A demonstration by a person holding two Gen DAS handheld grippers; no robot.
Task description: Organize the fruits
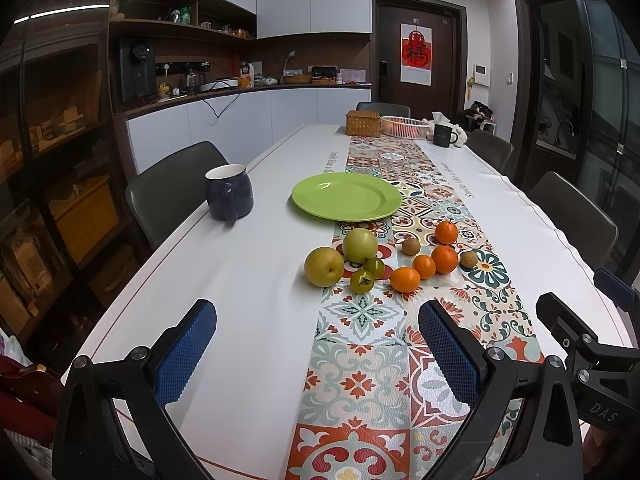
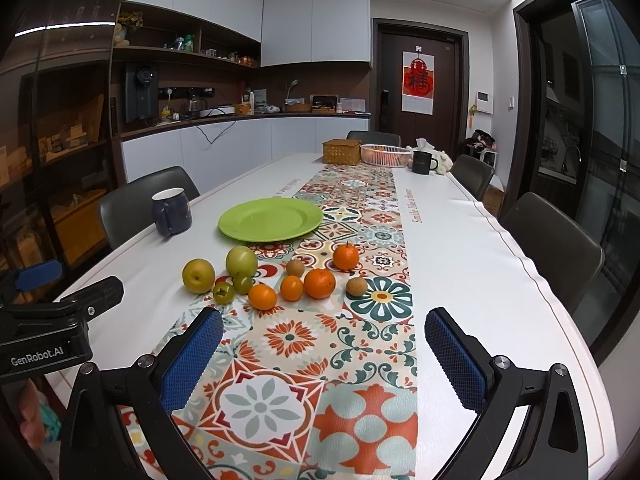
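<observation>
green plate (image 1: 346, 197) bare, fruits (image 1: 404, 279) beside it

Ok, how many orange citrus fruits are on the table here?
4, all on the patterned runner: the far orange, the largest orange, a smaller orange left of it, and the nearest orange. The far basket may hold more.

Fruits loose on patterned runner (image 1: 360, 364), near side of green plate (image 1: 346, 196) — plate bare. Yellow-brown pear (image 1: 324, 266) leftmost, pale green apple (image 1: 359, 245) beside it; two small green tomatoes (image 1: 368, 275). Four oranges (image 1: 425, 266) right of those — two small brown fruits (image 1: 411, 246) among them.
</observation>
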